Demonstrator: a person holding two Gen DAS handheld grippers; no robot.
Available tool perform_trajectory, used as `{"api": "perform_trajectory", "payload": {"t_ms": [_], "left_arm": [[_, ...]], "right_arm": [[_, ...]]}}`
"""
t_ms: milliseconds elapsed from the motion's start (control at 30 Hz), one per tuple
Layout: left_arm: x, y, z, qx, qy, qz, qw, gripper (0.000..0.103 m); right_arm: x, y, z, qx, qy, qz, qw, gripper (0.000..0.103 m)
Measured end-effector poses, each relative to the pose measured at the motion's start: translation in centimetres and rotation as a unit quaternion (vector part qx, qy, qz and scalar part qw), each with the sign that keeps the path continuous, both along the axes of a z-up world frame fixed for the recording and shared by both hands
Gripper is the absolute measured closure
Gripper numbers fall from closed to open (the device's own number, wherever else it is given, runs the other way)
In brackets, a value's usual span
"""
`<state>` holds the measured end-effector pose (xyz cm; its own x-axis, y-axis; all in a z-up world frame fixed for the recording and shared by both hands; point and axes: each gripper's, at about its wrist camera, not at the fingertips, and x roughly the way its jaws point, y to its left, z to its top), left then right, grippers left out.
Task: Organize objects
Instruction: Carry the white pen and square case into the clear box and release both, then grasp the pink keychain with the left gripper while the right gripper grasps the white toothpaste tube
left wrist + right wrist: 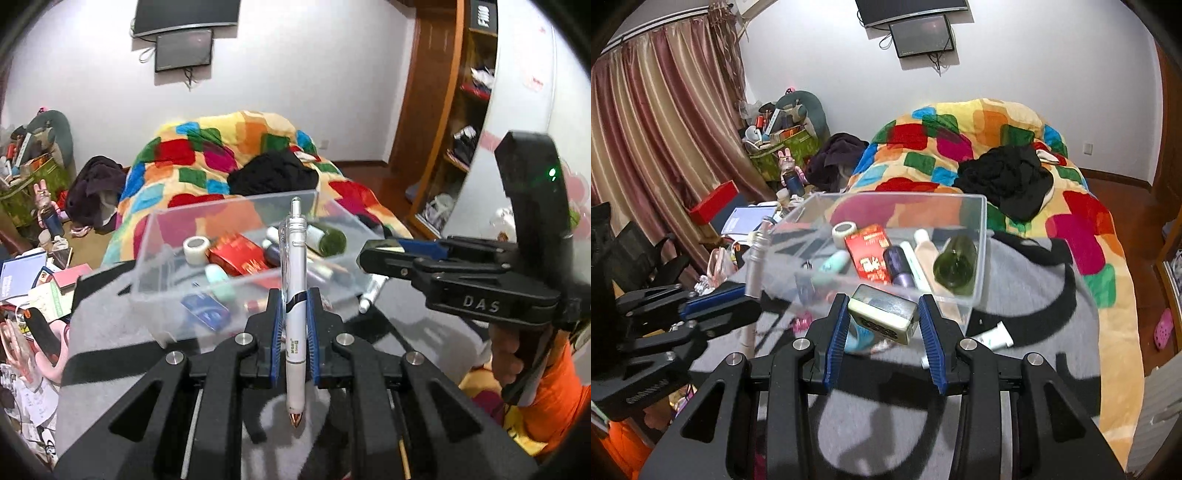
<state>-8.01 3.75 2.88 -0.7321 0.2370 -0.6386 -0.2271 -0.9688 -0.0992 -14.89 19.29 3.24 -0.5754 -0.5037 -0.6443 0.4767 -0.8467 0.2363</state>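
My left gripper (294, 295) is shut on a white click pen (295, 266). The pen lies lengthwise between the blue pads, its metal tip toward the camera and its clicker over the clear plastic box (155, 236). In the right wrist view my right gripper (883, 301) is shut on a small cream tin with a dark lid (882, 314), held just in front of the clear box's (980, 236) near wall. Inside the box lie a tape roll (844, 229), a red carton (870, 254), a green bottle (955, 266) and several tubes. The right gripper (369, 258) reaches in from the right. The left gripper (746, 295) shows at the left with the pen (755, 258).
The box rests on a grey and black blanket (1034, 295) on a bed. A white tube (995, 338) lies loose beside the box. A colourful quilt (960, 147) with a black garment (1004, 177) is behind. A cluttered desk (29, 280) stands left, wooden shelves (461, 140) right.
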Motion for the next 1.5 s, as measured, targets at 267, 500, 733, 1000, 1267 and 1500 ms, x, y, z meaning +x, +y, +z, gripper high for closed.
{"api": "perform_trajectory", "payload": {"t_ms": [267, 500, 733, 1000, 1267, 1500], "left_arm": [[-2.1, -2.0, 1.7, 0.015, 0.012, 0.032, 0.9993, 0.091], [-5.5, -3.4, 0.8, 0.019, -0.024, 0.046, 0.9985, 0.091], [-8.2, -4.4, -1.5, 0.038, -0.074, 0.056, 0.9949, 0.091], [-8.5, -3.9, -1.3, 0.042, -0.082, 0.043, 0.9948, 0.091], [-5.8, -4.1, 1.6, 0.035, -0.036, 0.039, 0.998, 0.09], [-3.1, -4.3, 2.1, 0.022, -0.016, 0.045, 0.9986, 0.07]], "right_arm": [[-2.4, -1.2, 0.7, -0.004, 0.004, -0.008, 1.0, 0.068], [-4.6, -2.7, -0.3, 0.01, -0.009, -0.01, 1.0, 0.068], [-6.2, -4.6, -2.5, 0.036, -0.034, -0.002, 0.999, 0.068], [-5.9, -5.5, -3.0, 0.053, -0.032, 0.013, 0.998, 0.066], [-3.7, -4.0, -0.8, 0.037, -0.004, 0.021, 0.999, 0.054], [-1.6, -1.4, 0.2, 0.038, 0.018, 0.008, 0.999, 0.047]]}}
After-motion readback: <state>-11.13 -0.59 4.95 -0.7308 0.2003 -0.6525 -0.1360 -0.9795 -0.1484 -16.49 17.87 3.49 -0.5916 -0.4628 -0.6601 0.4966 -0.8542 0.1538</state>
